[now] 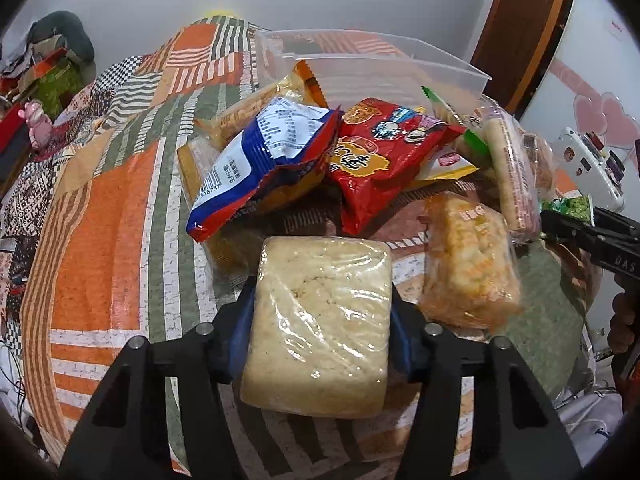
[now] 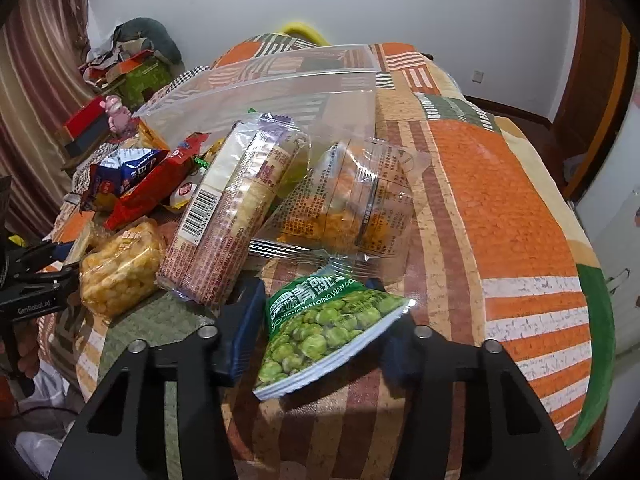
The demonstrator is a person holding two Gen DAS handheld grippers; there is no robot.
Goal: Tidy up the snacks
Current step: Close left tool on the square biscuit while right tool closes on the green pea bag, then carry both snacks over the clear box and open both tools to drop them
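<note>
Presently, the left gripper (image 1: 320,320) is clenched on a pale rice-cake block (image 1: 320,328) sealed in clear wrap, its blue pads pressed against both sides of the block, which sits at 6 o'clock in the left wrist view, raised above the patchwork bedspread (image 1: 100,216). The right gripper (image 2: 320,344) grasps a green pea packet (image 2: 324,328); the packet lies tilted between the jaws at 6 o'clock in the right wrist view, its lower white edge toward the camera. The remaining snacks form a loose heap on the bed. In the left wrist view, a blue-and-white bag (image 1: 264,164) lies at 11 o'clock of the held block, overlapping a red bag (image 1: 384,160) at 12 o'clock. An orange puffed-snack pack (image 1: 472,264) sits just beside the block at 2 o'clock, and a long wafer roll (image 1: 512,176) in clear wrap lies beyond it. In the right wrist view, the wafer roll rests at 11 o'clock of the pea packet, leaning on a clear pack of orange crackers (image 2: 356,196) at 12 o'clock. A clear plastic container (image 2: 280,92) stands behind the heap, at the far side of the pile in both views.
</note>
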